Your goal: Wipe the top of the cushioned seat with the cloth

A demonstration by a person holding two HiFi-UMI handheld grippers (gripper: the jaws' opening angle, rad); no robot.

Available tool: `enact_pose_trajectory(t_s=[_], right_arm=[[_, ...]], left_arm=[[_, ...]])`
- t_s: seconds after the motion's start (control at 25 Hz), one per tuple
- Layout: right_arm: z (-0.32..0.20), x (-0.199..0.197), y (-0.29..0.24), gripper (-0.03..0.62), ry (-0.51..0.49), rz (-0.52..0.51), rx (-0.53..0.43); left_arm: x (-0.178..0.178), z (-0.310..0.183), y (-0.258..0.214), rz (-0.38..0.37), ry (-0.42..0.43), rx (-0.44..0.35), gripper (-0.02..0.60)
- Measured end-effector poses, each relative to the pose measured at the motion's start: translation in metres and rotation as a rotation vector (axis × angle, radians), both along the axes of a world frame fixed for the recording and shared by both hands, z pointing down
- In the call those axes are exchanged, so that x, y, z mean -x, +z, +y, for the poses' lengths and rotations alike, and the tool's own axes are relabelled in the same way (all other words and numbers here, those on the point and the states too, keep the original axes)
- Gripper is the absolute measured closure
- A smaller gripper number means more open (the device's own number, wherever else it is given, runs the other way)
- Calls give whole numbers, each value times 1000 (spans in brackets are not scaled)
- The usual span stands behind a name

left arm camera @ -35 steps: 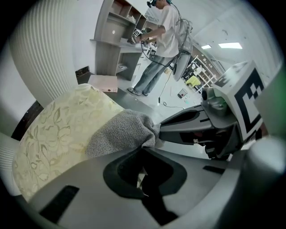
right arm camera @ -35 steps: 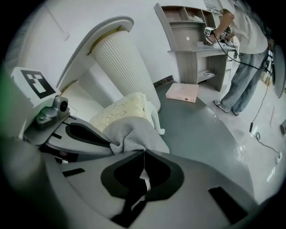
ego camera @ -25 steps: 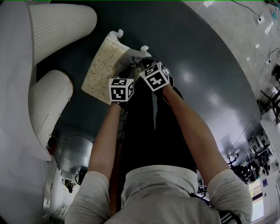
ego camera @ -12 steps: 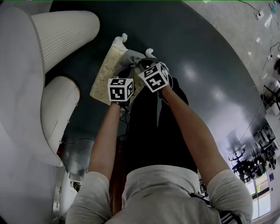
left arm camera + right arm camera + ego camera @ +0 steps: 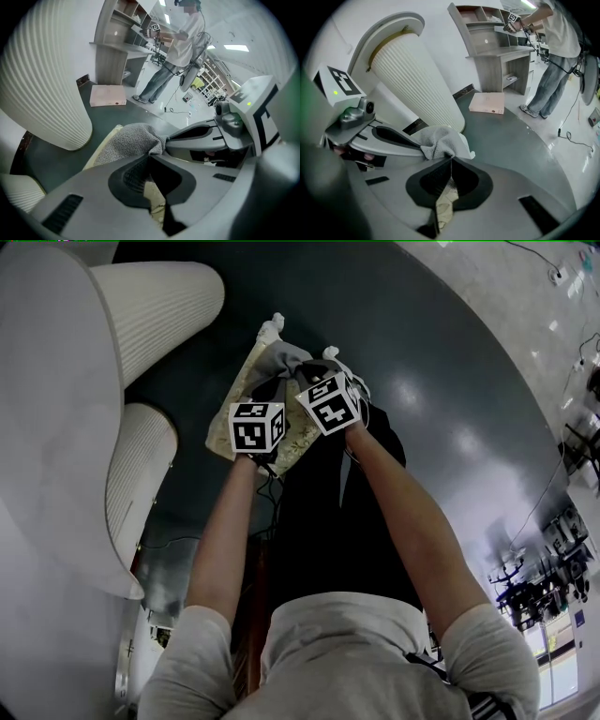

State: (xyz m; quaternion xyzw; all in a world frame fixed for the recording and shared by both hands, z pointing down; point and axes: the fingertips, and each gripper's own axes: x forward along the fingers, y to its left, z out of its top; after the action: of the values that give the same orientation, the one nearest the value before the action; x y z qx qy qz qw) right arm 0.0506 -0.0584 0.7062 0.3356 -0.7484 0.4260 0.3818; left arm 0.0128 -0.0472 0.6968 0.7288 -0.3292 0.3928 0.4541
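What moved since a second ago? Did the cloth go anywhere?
The left gripper and right gripper slid the cloth a little leftward across the cushioned seat. Nothing was let go: both grippers stay shut on the cloth, and the seat has not moved.

Cannot follow the cloth [image 5: 133,140] past the closed tips of the left gripper [image 5: 151,156] or the right gripper [image 5: 452,157], with its pinched edge buried between them in both gripper views. Can see only a thin strip of the cushioned seat [image 5: 443,206] through the slit under the jaws there, and lose much of it in the head view beneath the cloth and the marker cubes [image 5: 255,427]. Cannot see the far person [image 5: 560,33] above the shoulders in the right gripper view, cut off at the top edge, nor tell what sits on the shelving [image 5: 487,18].
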Motion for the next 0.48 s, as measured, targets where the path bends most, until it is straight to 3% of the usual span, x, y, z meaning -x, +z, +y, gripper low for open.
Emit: enact_pose_trajectory(t_s=[0.48], right_arm=[[-19,22,-2,580,-28,-14,1]], left_arm=[[30,-21,1,-43,9,-6,563]])
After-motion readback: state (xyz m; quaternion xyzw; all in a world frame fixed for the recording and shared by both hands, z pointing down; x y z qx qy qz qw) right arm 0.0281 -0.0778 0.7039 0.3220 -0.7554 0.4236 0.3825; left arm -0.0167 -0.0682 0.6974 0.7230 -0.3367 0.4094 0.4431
